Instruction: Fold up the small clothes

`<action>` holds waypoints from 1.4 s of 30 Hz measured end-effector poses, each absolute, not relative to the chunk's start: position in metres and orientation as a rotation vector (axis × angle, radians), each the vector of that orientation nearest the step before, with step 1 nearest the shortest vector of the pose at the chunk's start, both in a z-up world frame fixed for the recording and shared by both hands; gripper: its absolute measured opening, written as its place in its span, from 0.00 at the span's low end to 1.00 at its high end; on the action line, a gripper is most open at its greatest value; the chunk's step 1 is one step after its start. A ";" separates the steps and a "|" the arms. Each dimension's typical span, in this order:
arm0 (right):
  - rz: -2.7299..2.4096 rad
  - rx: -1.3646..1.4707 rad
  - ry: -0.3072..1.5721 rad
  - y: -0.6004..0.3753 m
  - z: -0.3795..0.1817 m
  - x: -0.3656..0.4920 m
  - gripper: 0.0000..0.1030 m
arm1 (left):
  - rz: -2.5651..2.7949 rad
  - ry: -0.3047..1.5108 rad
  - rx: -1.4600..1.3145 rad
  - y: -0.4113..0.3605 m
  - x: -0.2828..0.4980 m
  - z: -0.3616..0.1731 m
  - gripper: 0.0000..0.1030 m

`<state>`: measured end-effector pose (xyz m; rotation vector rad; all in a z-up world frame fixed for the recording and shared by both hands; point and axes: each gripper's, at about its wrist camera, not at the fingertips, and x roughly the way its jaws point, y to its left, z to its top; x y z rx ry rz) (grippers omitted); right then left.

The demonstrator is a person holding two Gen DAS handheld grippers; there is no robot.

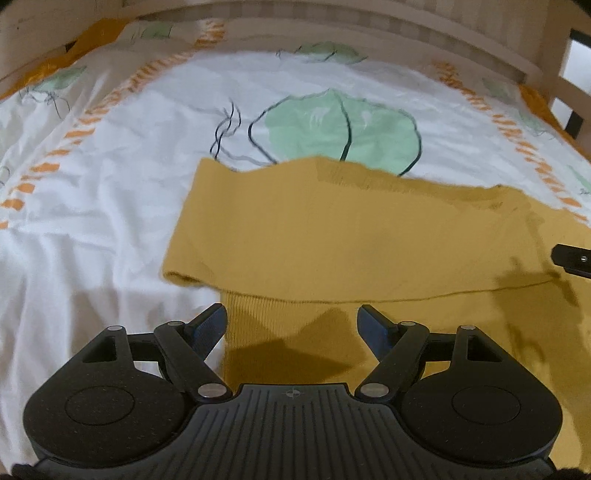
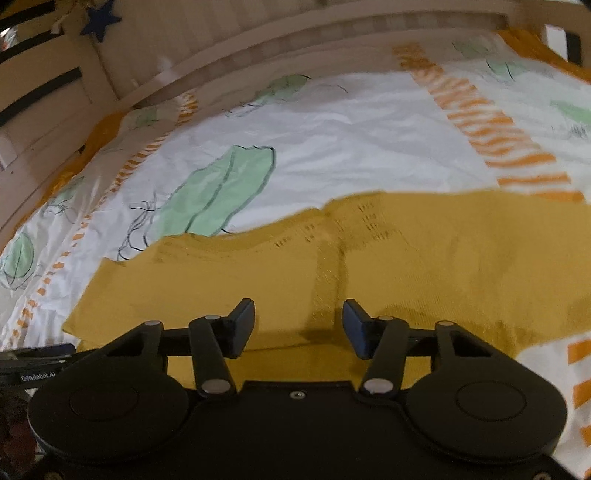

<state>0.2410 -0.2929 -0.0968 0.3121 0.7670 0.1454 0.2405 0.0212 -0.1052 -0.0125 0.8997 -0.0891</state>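
A mustard-yellow knit garment lies on the bed, folded over itself, with a ribbed hem sticking out at the near side. My left gripper is open and empty, just above that ribbed hem. In the right wrist view the same garment spreads across the middle. My right gripper is open and empty above the garment's near part. A black piece of the right gripper shows at the right edge of the left wrist view.
The white bedsheet has green leaf prints and orange stripes. A wooden bed rail runs along the far side and also shows in the right wrist view. A dark blue star hangs at upper left.
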 end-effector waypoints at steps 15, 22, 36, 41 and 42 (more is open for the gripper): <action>0.189 0.342 0.759 -0.292 -0.117 0.249 0.59 | -0.058 0.935 -0.025 0.019 0.245 -0.119 0.85; 0.224 0.378 0.730 -0.297 -0.121 0.251 0.27 | -0.055 0.933 -0.020 0.018 0.244 -0.120 0.86; 0.163 0.302 0.652 -0.310 -0.093 0.249 0.19 | -0.054 0.928 -0.017 0.017 0.244 -0.120 0.89; 0.120 0.262 0.705 -0.309 -0.105 0.255 0.19 | -0.055 0.928 -0.016 0.017 0.244 -0.121 0.89; 0.114 0.247 0.709 -0.308 -0.106 0.254 0.19 | -0.054 0.928 -0.017 0.016 0.244 -0.120 0.89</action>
